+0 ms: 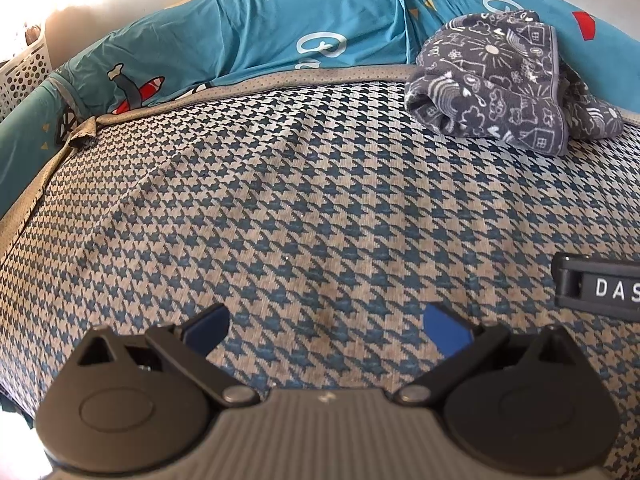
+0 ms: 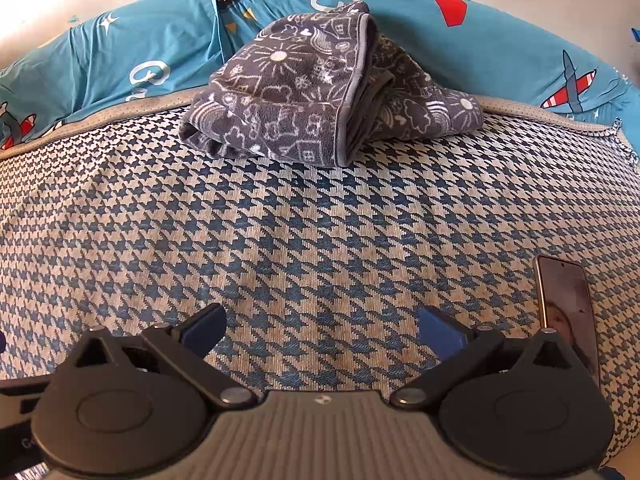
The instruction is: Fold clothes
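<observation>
Here, two hand-held tongs hover low over a bed covered in a blue-and-cream houndstooth spread (image 2: 320,220). The left tongs (image 1: 326,330) and the right tongs (image 2: 320,330) both stand released, their blue pads wide apart with nothing between them.

The thing to fold, a grey fleece garment (image 2: 316,96) printed with white doodles of suns, clouds and houses, lies bunched at the far edge of the bed, resting against a teal bedcover (image 2: 120,52) with aeroplane prints. In the left view the garment (image 1: 504,80) sits far and to the right. It is already roughly doubled over, with a bound hem showing, so whether it is finished or waiting is hard to judge.

A phone (image 2: 568,312) lies on the spread near the right tongs. A white perforated basket (image 1: 24,68) stands at the far left.

To do the step well, both tongs likely need to reach far forward, pinch two separate hem corners rather than the bulk, and draw the garment onto the open near spread, clear of the phone.
</observation>
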Demonstrator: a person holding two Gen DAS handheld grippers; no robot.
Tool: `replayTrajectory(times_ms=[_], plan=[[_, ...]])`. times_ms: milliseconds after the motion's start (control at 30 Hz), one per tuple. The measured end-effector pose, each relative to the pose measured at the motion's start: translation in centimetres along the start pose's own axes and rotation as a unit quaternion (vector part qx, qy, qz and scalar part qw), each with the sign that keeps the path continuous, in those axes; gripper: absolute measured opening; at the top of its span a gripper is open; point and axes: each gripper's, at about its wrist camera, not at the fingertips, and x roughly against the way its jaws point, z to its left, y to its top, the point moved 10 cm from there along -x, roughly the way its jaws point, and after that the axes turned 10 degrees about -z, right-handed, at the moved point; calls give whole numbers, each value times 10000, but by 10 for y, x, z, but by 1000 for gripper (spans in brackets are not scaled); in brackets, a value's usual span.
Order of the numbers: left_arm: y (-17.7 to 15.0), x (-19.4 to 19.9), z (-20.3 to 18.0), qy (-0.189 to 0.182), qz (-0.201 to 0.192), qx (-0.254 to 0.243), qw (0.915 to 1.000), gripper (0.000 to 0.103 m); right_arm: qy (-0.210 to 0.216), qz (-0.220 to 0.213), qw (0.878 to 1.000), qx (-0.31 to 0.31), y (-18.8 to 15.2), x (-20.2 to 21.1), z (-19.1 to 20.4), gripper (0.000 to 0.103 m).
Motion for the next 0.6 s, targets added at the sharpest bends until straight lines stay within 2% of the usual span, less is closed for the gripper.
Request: replayTrajectory(times_ms=[600], plan=[[-1, 0, -1, -44, 11, -26, 10000, 103, -54, -17, 9999, -96, 0, 2, -5, 103]])
